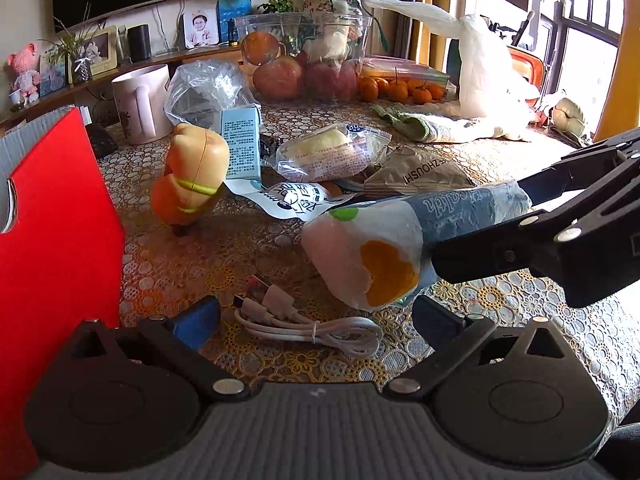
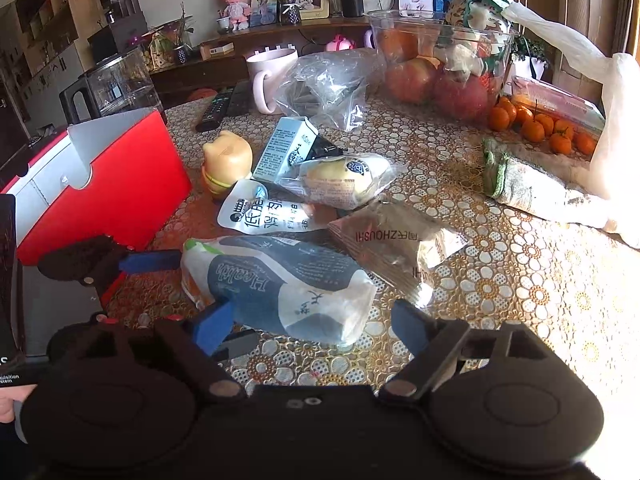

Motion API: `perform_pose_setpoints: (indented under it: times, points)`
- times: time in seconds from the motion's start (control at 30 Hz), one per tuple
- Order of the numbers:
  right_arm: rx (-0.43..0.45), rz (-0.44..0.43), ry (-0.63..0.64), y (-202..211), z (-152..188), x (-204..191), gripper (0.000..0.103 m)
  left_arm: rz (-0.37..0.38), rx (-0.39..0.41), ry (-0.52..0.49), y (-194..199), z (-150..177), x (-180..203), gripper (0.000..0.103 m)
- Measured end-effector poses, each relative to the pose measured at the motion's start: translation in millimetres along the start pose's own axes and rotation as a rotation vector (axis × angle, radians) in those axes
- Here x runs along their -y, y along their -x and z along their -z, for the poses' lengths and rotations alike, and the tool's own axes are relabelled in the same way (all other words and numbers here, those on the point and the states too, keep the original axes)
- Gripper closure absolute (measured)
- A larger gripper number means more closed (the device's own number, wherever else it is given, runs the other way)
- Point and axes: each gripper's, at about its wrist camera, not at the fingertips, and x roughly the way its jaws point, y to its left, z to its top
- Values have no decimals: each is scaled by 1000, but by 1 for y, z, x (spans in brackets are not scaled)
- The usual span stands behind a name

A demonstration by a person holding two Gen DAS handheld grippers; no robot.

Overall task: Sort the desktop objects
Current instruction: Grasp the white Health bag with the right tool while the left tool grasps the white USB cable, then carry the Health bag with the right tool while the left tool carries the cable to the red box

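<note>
While right claw (image 2: 308, 328) stands wide around the snack bag (image 2: 280, 284) on worktop (image 2: 520, 280), pads not yet pressing, bag looks light, soft, crinkly; grip mid-body. Left claw (image 1: 316, 320) wide, empty, over cable (image 1: 312, 328).

"Health" in white letters runs along the grey-blue band of the white plastic food packet (image 2: 280, 288), near centre; it reads upside down from the right wrist. "ZHOUSHI" in dark capitals, also inverted, sits on the brown crinkled snack wrapper (image 2: 400, 244) just right of it. Large Chinese characters mark the white flat pouch (image 2: 264, 214) beyond; not legible to me. Fine print covers the pale blue small carton (image 2: 286, 148) farther back, too small to read.
</note>
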Motion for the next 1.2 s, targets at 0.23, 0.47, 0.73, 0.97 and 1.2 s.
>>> perform_pose_setpoints:
  times: [0.23, 0.47, 0.73, 0.97, 1.2]
  points:
    - [5, -21, -6, -4, -1, 0, 54, 23, 13, 17, -1, 0, -2, 3]
    - [18, -31, -34, 0, -1, 5, 71, 11, 25, -2, 2, 1, -1, 19]
    - [30, -25, -62, 2, 3, 8, 94, -3, 27, -2, 5, 2, 1, 31]
    - [55, -29, -71, 12, 5, 5, 100, 36, 14, -11, 9, 0, 5, 70]
    - [94, -13, -93, 29, 8, 8, 101, 41, 18, -8, 18, 2, 9, 74]
